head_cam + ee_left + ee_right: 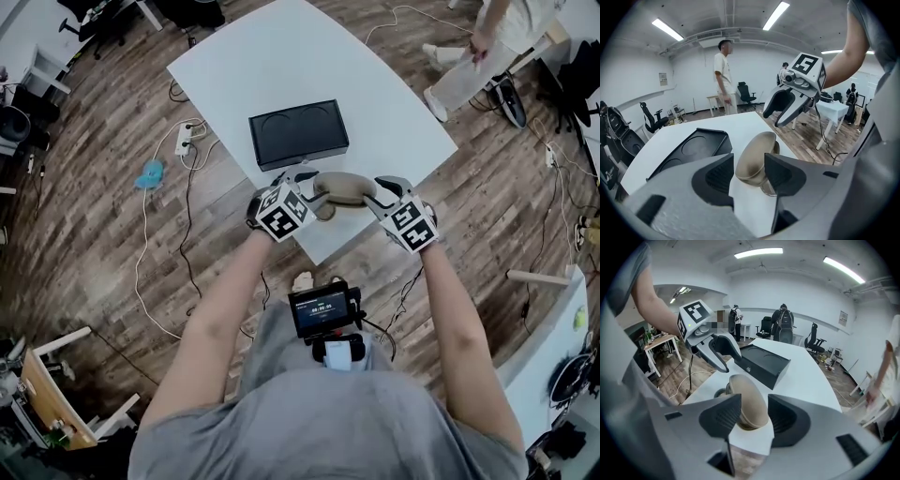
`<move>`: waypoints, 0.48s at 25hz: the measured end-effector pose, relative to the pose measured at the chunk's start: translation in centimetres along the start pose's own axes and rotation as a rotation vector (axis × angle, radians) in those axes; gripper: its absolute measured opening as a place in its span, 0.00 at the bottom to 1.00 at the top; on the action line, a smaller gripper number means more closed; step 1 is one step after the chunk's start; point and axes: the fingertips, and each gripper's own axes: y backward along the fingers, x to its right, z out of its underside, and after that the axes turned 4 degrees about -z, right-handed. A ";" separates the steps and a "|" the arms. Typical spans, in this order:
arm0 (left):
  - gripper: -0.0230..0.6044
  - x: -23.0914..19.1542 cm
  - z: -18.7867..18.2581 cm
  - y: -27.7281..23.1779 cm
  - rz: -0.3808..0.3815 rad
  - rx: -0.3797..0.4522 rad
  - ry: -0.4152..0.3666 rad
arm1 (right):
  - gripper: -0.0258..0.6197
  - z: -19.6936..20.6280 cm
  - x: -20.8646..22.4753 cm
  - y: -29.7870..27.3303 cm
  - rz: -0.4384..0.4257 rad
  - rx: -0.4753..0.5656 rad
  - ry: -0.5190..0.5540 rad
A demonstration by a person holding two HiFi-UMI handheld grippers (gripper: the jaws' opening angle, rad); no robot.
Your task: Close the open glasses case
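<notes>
Table (281, 66): one glasses case (343, 188), one tray (298, 134); left tongs (748, 171), right tongs (753, 415) open, seemingly gripping nothing

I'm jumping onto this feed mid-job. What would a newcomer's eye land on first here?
The tan glasses case lies at the near edge of the white table. The left gripper and right gripper are at its two ends, each with its jaws apart around an end. Just behind the case sits a black tray with two round recesses.
</notes>
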 end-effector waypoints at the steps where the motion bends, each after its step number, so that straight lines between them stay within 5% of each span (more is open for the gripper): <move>1: 0.34 0.0 0.1 -0.2 0.001 -0.005 0.003 | 0.28 0.1 0.0 -0.2 -0.003 -0.010 0.004; 12: 0.36 -0.4 0.9 -1.6 0.044 -0.060 -0.015 | 0.38 1.3 0.3 -2.1 -0.061 -0.089 0.005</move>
